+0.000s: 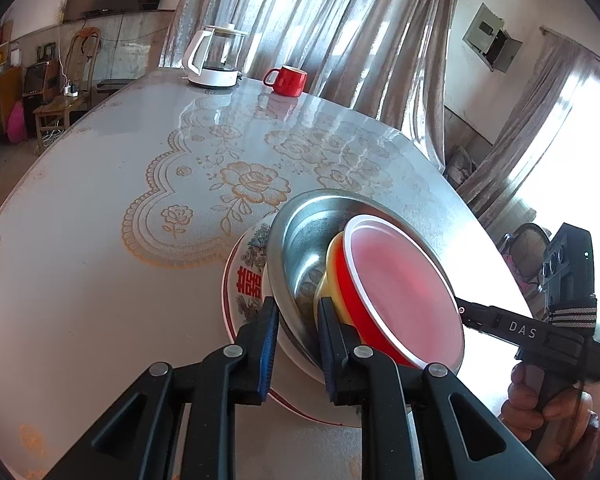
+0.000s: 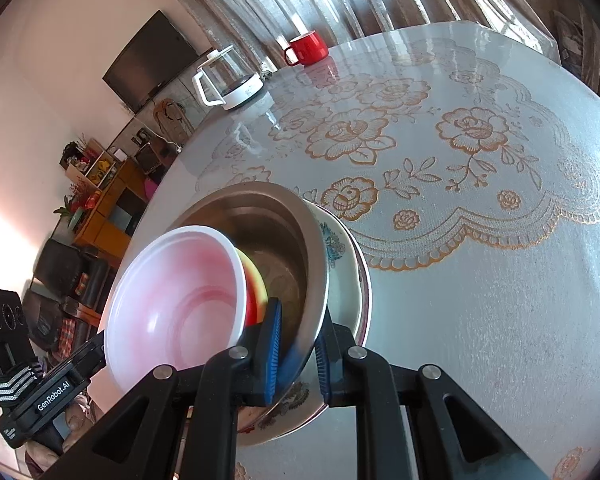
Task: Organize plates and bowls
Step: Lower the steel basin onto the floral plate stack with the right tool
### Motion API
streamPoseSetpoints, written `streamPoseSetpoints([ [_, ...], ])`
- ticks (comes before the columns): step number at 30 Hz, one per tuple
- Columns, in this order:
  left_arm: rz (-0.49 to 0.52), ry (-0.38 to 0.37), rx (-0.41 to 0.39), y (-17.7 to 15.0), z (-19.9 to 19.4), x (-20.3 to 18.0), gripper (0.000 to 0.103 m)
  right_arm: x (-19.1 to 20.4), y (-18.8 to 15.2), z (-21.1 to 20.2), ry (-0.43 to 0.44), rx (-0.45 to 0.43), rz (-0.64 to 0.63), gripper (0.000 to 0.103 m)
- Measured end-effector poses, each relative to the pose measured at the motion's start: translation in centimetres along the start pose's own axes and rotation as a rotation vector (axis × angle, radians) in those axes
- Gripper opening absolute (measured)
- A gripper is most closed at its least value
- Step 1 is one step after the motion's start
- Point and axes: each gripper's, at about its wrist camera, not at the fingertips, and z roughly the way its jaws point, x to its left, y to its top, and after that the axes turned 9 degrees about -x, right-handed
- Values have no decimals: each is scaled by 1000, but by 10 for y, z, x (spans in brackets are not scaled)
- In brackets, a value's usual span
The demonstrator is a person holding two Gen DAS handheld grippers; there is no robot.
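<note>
A steel bowl sits in a white floral plate on the table. Inside it lean a yellow bowl and a red bowl with a pale inside. My left gripper is shut on the steel bowl's rim. In the right wrist view my right gripper is shut on the steel bowl at its opposite rim, with the red bowl, yellow bowl and plate close by. The whole stack appears tilted.
A glass kettle on a white base and a red mug stand at the far table edge. The table has a lace-pattern cover. Curtains hang behind it. A chair stands at the left.
</note>
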Motion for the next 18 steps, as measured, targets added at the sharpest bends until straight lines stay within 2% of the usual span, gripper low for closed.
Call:
streamPoseSetpoints([
  [18,-18,10,19,-5,1,3,20,0,-2,-11,27,-25,5,16],
])
